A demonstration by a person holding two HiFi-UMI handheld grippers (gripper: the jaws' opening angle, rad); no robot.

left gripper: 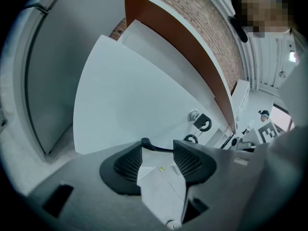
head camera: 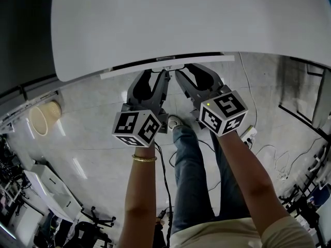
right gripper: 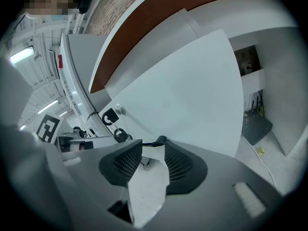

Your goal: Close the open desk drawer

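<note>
While the head view looks down, desk (head camera: 181,19): its white top fills the upper frame, beyond both grippers.
Drawer front (head camera: 170,66): a narrow white strip just out from under the desk's near edge, at the tips of both grippers.
Left gripper (head camera: 154,76): aimed at the drawer front, with its marker cube behind it; whether it touches cannot be told.
Right gripper (head camera: 192,74): just beside the left one and aimed the same way.
Basket (head camera: 44,118): on the floor, well off to the left gripper's left.

Left gripper view, left gripper (left gripper: 158,150): jaws moderately wide with nothing pinched between the pads. A thin dark strip that I cannot identify crosses at the tips.
Drawer front (left gripper: 134,95): a white panel straight ahead of the jaws.
Lock (left gripper: 193,114): ahead and to the right of the jaws, with black-headed keys (left gripper: 204,122) hanging from it.

Right gripper view, right gripper (right gripper: 153,150): jaws moderately wide and gripping nothing, with the same thin dark strip at the tips.
Drawer front (right gripper: 183,90): a white panel straight ahead of the jaws.
Lock (right gripper: 118,109): ahead and to the left of the jaws, with the keys (right gripper: 109,115) dangling below it.
</note>
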